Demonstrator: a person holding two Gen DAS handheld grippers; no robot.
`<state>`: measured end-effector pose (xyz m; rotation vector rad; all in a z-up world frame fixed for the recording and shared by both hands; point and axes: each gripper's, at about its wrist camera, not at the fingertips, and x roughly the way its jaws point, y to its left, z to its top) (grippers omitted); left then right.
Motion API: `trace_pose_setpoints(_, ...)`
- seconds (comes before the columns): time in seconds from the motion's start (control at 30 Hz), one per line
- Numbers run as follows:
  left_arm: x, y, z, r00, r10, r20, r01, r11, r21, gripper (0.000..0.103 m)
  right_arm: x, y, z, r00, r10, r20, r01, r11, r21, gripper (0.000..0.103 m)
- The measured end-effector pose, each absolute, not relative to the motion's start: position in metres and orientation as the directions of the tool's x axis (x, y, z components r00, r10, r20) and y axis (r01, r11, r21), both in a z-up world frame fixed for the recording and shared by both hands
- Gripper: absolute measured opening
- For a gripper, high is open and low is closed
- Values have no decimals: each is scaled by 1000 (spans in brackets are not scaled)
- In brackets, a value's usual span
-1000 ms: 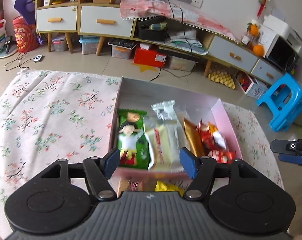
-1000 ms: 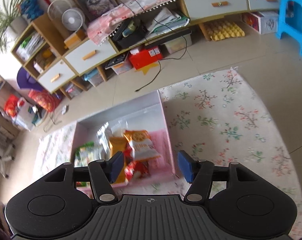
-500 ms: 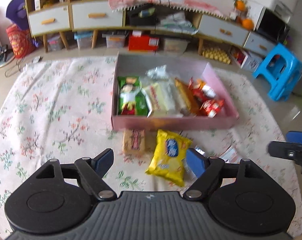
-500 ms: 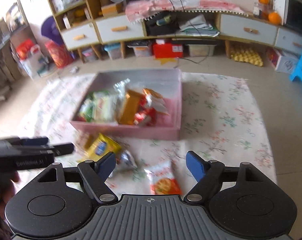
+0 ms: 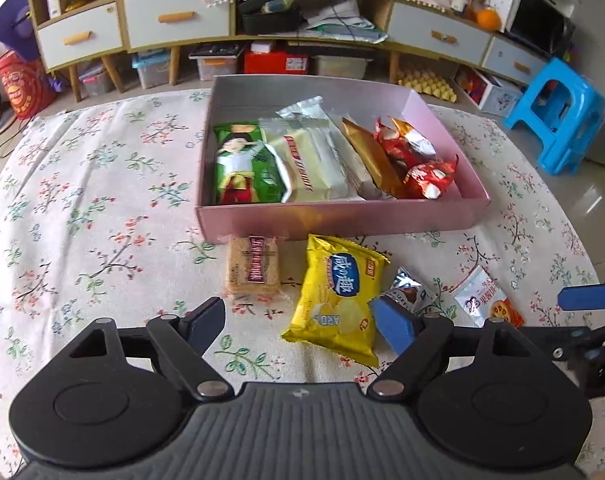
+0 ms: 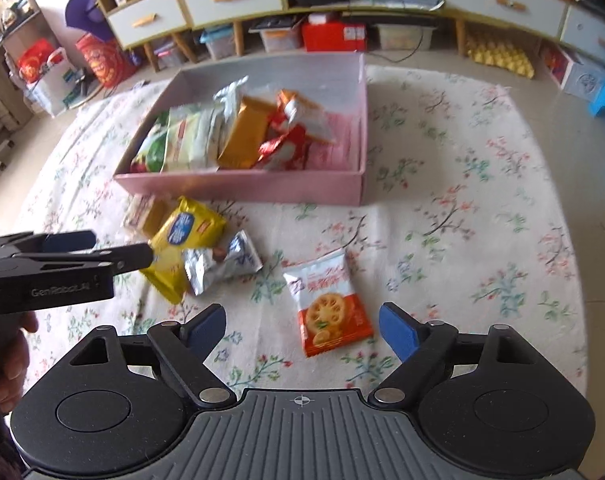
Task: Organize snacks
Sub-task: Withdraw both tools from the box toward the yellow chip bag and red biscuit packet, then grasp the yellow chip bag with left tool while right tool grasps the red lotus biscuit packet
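Note:
A pink box [image 5: 342, 218] [image 6: 238, 188] on the floral cloth holds several snack packets. In front of it lie a tan biscuit pack [image 5: 253, 266], a yellow chips bag [image 5: 340, 294] [image 6: 182, 240], a silver packet [image 5: 406, 290] [image 6: 220, 262] and a white-and-orange cracker packet [image 5: 486, 300] [image 6: 328, 312]. My left gripper [image 5: 300, 324] is open and empty, hovering near the yellow bag. My right gripper [image 6: 302, 326] is open and empty, just short of the cracker packet.
The left gripper also shows at the left of the right wrist view [image 6: 62, 258]. Low cabinets with drawers [image 5: 174, 24] and storage boxes stand behind the table. A blue stool [image 5: 554, 112] stands at the right.
Both grippers have pulled back from over the box and lowered toward the near side, so the loose packets in front of the box have come into view. Both stay open.

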<state>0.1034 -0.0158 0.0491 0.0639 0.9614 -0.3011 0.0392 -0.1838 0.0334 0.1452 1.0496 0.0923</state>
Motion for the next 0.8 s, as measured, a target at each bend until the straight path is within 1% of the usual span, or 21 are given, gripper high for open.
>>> trace_pose_setpoints(0.1,104,-21,42,513,-267,-816,323,940,-105,81,40,-180,26,478,134,-868,-9,989,148,86)
trace_pose_setpoints(0.27,110,-34,28,493,-259,-830,351,933,-83,81,48,-183,12,447,92,-890,11,994,108,86)
trace_pose_setpoints(0.43,114,-34,24,500,-286,-818,341,933,-118,90,52,-189,6,433,83,-898,37,993,110,86)
trace_pose_setpoints(0.63,109,-46,18,531,-274,-802,364,928,-76,101,53,-186,7,434,87,-897,29,993,111,86)
trace_pose_setpoints(0.77,104,-51,15,533,-265,-803,381,923,-52,102,54,-186,7,438,90,-895,31,993,115,86)
trace_pose_setpoints(0.8,103,-52,14,530,-259,-807,385,922,-44,100,54,-187,7,438,88,-895,34,993,115,86)
